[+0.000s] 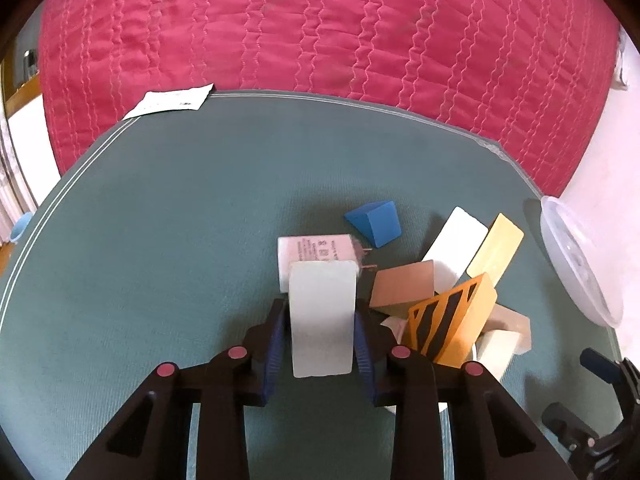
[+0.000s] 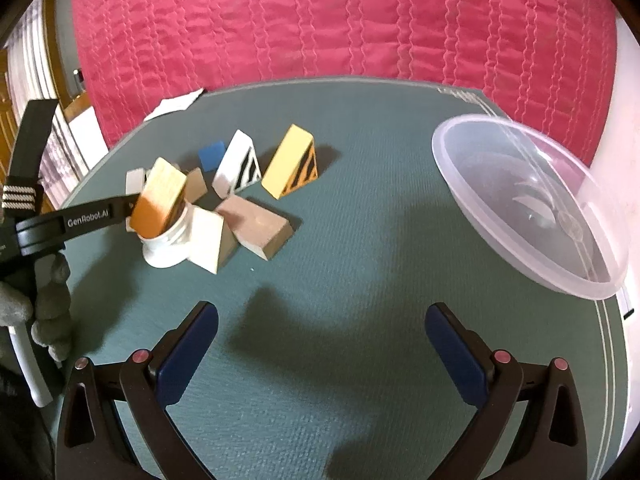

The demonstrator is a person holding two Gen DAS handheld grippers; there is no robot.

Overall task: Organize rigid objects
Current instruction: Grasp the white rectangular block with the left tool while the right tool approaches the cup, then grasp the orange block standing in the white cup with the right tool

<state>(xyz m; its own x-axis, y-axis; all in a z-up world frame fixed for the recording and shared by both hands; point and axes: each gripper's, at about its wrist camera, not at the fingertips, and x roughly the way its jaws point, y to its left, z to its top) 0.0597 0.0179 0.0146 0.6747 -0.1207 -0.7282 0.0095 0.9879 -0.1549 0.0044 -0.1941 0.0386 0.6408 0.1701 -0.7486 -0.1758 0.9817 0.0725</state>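
Wedge pile [image 2: 256, 196] beside white block [image 1: 322, 316]; bowl [image 2: 532, 200] apart.

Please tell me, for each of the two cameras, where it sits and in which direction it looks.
Left wrist: on the left gripper, looking down along its fingers shut on a white block.
Right wrist: on the right gripper, jaws open, facing the green mat and clear bowl; a gloved hand shows.
Shared: blue wedge, mat, pink quilt.

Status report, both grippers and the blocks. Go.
Left gripper shut on a white block. Right gripper open, empty, over the green mat. Block pile left, clear bowl right. Nothing blocking.
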